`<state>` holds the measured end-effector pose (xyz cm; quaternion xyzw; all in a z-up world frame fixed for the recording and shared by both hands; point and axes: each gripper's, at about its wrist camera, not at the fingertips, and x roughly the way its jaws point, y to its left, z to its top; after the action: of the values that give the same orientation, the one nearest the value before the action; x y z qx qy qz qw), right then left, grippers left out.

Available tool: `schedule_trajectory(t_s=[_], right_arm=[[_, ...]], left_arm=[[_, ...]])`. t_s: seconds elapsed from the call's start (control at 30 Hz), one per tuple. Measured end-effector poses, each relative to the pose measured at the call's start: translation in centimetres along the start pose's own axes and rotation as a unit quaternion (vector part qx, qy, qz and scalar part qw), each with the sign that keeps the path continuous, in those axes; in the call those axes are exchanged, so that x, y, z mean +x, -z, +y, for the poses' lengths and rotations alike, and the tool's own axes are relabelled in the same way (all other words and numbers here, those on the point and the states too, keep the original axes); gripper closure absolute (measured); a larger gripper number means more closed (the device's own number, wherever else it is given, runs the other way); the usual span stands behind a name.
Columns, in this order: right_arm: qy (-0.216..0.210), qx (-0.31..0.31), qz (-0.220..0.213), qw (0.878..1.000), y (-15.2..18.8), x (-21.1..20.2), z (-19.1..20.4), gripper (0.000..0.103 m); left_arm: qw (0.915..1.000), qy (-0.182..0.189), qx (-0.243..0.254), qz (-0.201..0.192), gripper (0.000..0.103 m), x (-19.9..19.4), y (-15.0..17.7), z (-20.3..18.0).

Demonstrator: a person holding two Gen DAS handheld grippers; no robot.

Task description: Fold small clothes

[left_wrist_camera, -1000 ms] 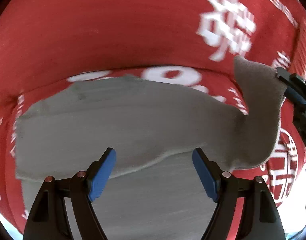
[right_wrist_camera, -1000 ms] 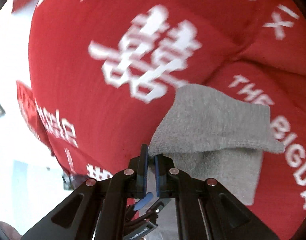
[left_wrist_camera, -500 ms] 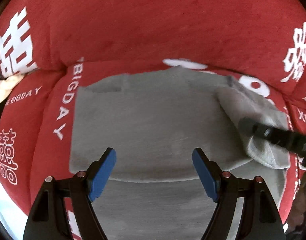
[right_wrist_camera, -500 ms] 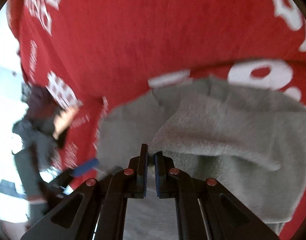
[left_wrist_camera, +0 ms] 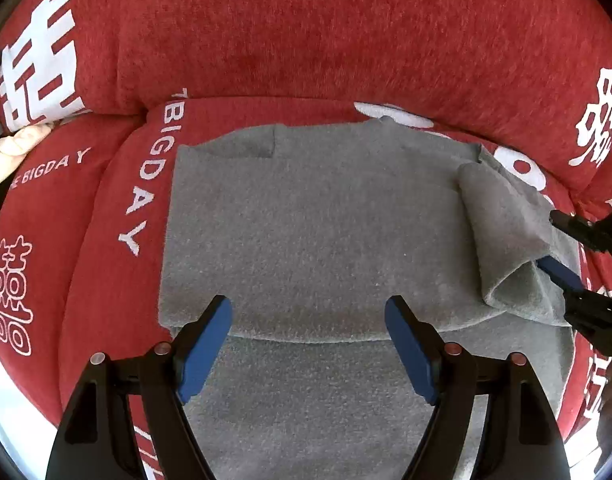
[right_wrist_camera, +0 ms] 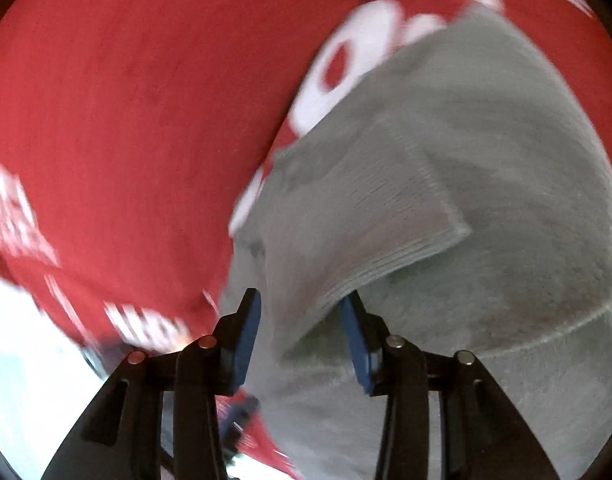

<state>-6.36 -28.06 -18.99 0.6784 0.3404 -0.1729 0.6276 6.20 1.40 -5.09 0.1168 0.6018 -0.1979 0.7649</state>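
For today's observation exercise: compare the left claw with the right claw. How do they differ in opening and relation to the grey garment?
The left claw gapes wide; the right claw is open more narrowly. The left claw hovers over the flat grey garment with nothing between its blue pads; the right claw has a folded flap between its pads. Both share black frames.

Red sofa cover (left_wrist_camera: 306, 40): plush fabric over back and seat cushions, printed in white with large double-happiness characters and the lettering "BIGDAY" (left_wrist_camera: 142, 184). Cream-coloured soft object (left_wrist_camera: 10, 148) at far left edge, partly hidden; identity unclear.
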Motion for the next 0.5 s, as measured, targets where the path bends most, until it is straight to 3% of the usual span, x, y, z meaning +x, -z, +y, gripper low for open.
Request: schedule_trajectory(t_s=[0.03, 0.13, 0.23, 0.33, 0.5], right_arm=[[0.000, 0.007, -0.004, 1.000, -0.2, 0.0, -0.2, 0.091], [0.010, -0.049, 0.000, 0.999, -0.1, 0.5, 1.7, 0.095], [0.013, -0.164, 0.026, 0.986, 1.5, 1.6, 6.0, 0.095], [0.029, -0.299, 0.070, 0.951, 4.9, 3.9, 10.5, 0.095], [0.083, -0.441, 0.131, 0.884, 10.4, 7.5, 12.6, 0.095]], left_arm=[[1.0000, 0.000, -0.001, 0.001, 0.023, 0.0, 0.0, 0.1], [1.0000, 0.005, -0.006, 0.001, 0.023, -0.2, 0.1, 0.5], [0.9999, 0.010, -0.007, -0.006, 0.023, -0.5, 0.3, 1.3], [0.9996, 0.022, -0.003, -0.017, 0.023, -1.0, 0.4, 2.5], [0.9983, 0.046, -0.023, -0.028, 0.023, -1.8, 0.1, 5.7]])
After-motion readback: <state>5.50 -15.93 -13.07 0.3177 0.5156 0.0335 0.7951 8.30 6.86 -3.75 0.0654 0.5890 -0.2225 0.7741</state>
